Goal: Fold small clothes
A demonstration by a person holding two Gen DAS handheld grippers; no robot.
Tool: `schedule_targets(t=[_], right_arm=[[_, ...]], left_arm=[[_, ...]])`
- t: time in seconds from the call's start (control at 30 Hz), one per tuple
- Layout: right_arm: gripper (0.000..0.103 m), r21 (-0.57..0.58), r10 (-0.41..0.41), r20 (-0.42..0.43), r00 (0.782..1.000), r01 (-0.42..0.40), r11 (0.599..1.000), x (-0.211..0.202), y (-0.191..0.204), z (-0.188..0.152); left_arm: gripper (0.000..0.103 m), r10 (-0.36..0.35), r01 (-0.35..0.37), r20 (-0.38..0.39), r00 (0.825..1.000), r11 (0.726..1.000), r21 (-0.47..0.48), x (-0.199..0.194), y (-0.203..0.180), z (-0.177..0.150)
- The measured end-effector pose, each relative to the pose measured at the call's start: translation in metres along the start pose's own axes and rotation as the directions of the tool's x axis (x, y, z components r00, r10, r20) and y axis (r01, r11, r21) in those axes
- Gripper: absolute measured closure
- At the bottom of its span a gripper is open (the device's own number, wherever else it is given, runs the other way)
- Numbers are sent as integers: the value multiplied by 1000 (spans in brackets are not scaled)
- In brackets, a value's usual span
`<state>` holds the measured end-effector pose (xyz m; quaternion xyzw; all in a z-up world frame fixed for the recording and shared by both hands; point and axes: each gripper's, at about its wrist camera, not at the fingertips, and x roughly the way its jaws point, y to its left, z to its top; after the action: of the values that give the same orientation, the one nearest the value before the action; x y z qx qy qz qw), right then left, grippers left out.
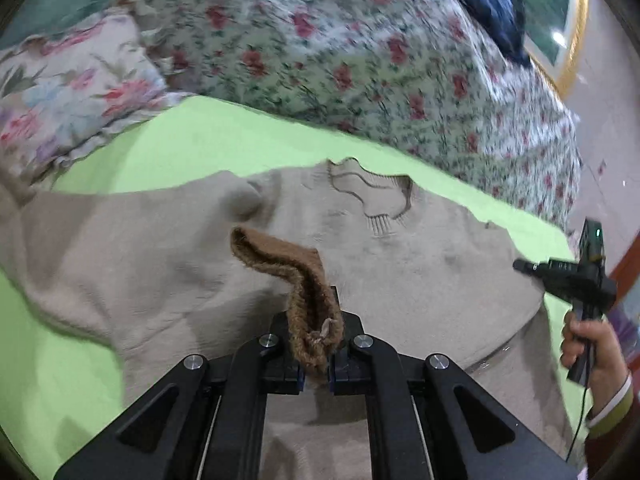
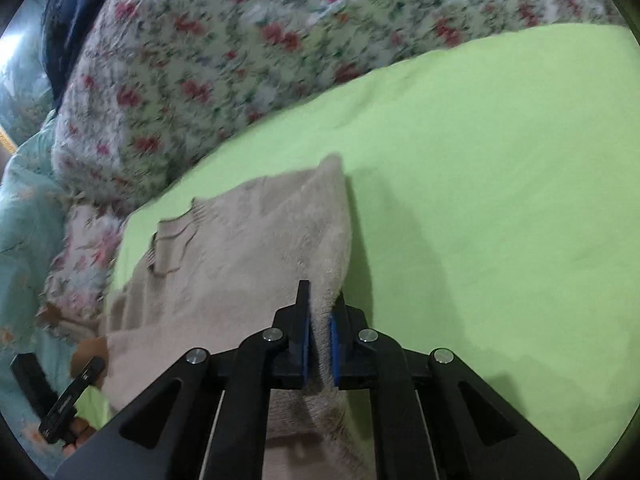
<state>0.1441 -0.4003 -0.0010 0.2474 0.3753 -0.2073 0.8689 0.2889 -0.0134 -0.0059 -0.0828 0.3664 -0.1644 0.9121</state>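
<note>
A beige knit sweater [image 1: 400,264] lies spread on a lime green sheet [image 1: 200,140], neckline at the far side. My left gripper [image 1: 316,360] is shut on the sweater's brown sleeve cuff [image 1: 308,300] and holds it above the sweater's chest. My right gripper [image 2: 320,340] is shut on a fold of the sweater [image 2: 248,248] at its right edge, lifting it off the sheet [image 2: 480,200]. The right gripper's body and the hand holding it show at the right of the left wrist view [image 1: 576,276].
A floral quilt [image 1: 360,48] is heaped along the far side of the bed, with a floral pillow [image 1: 68,92] at the left and dark blue cloth [image 1: 492,4] on top. A gold-framed picture [image 1: 568,40] stands at the far right.
</note>
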Motion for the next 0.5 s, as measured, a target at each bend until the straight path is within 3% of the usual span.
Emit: schedule_targets(t=[0.07,0.13,0.2,0.27,0.33,0.4,0.47,0.5], right_arm=[[93,6,-40,-67,997,41,999,15,-7,-2],[87,-12,-141,-88,986,141,990,19,-6,-5],[87,-34,-195,-4,981,195,980,0,4,-12],[79,-82,-136,45,990,140,987,-16,25,-23],[52,-172,-90,15,996,92,981,-14,46,-35],[50,-223,-97,-67,993,80,972,3,54,-49],[53,-189,-182,-81,980,164,968,12,35,-51],[56,-152,-179,-75,981,166,974,10,26,-49]], left_arm=[[97,18,-18,-23,1000,1000,2,13,-1,-2],[97,24,-24,-55,998,1000,-9,22,2,-5],[97,23,-24,-55,998,1000,-8,22,4,-7],[96,25,-25,-63,998,1000,-7,24,5,-9],[96,29,-29,-76,997,1000,-8,27,6,-11],[95,30,-31,-83,996,999,-11,26,9,-13],[92,26,-27,-87,996,999,-18,20,16,-16],[92,23,-25,-89,996,999,-19,16,19,-18]])
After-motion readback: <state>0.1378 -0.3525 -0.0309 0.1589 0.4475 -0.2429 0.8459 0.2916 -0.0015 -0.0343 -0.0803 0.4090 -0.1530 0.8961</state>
